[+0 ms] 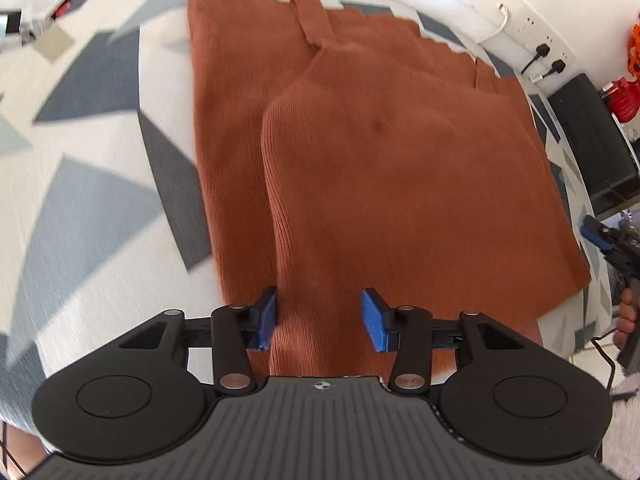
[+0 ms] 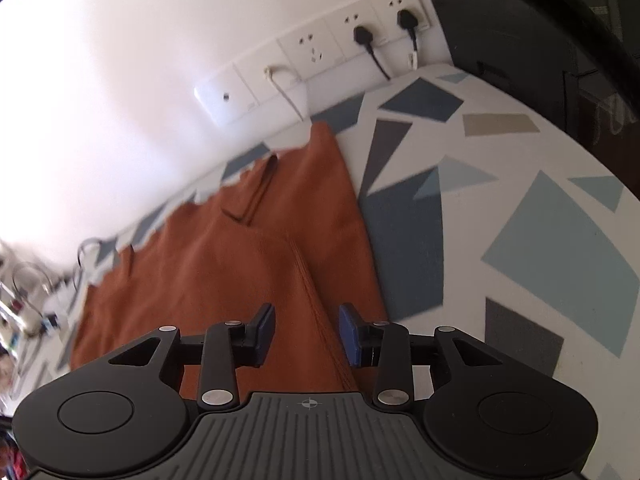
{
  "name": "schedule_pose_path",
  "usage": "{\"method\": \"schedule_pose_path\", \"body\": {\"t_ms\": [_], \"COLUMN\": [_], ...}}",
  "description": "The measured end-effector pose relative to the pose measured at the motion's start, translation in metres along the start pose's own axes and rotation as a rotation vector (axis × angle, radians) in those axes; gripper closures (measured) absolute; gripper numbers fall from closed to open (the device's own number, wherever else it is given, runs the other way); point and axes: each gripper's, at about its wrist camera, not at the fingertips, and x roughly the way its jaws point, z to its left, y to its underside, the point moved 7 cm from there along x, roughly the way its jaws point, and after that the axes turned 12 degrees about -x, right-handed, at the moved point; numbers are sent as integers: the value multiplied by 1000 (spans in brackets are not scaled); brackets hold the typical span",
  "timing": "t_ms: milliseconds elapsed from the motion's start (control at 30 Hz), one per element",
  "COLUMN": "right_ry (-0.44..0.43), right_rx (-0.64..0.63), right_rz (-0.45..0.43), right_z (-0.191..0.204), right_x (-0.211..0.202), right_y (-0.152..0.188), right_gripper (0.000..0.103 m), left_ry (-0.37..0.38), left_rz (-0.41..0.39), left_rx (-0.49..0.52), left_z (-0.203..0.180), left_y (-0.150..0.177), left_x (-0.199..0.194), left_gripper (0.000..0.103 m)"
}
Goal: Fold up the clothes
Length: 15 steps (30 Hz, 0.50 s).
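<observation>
A white cloth printed with grey, slate-blue and pale-blue triangles and angular patches (image 2: 500,200) covers the surface and serves as the landmark. Along its far edge rises a plain white wall (image 2: 120,60). On the wall just above the cloth runs a row of white socket plates (image 2: 316,54); two black plugs (image 2: 362,34) sit in the sockets toward the right end, their cables hanging down, and a thin white cable (image 2: 284,88) drops from a plate further left to the cloth's edge. A black box-like case (image 1: 592,140) stands at the cloth's right side. Beyond its far left corner lies blurred clutter (image 1: 36,12).
</observation>
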Motion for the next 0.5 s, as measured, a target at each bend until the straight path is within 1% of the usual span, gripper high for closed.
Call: {"method": "schedule_pose_path", "body": {"t_ms": [133, 167, 267, 300, 333, 367, 433, 467, 500], "right_ry": [-20, -27, -50, -56, -52, -48, -1, 13, 13], "right_rx": [-50, -51, -48, -51, -60, -70, -90, -85, -73], "right_rz": [40, 43, 55, 64, 77, 89, 85, 73, 59], "right_z": [8, 9, 13, 14, 15, 16, 13, 11, 10], "right_x": [4, 3, 4, 5, 7, 10, 13, 13, 13], "right_y": [13, 14, 16, 16, 17, 18, 17, 15, 14], "right_gripper": [70, 71, 79, 79, 79, 78, 74, 71, 70], "left_ry": [33, 40, 47, 49, 51, 54, 59, 59, 60], "left_rz": [14, 16, 18, 16, 13, 11, 5, 1, 0], "left_rx": [-14, -15, -7, -7, -9, -11, -14, -13, -9], "left_z": [2, 2, 1, 0, 0, -1, -1, -2, -3], "left_y": [13, 16, 21, 21, 21, 22, 22, 23, 24], "left_x": [-1, -2, -2, -2, -2, -2, -2, -1, -1], "left_gripper": [57, 57, 57, 58, 61, 62, 62, 61, 59]}}
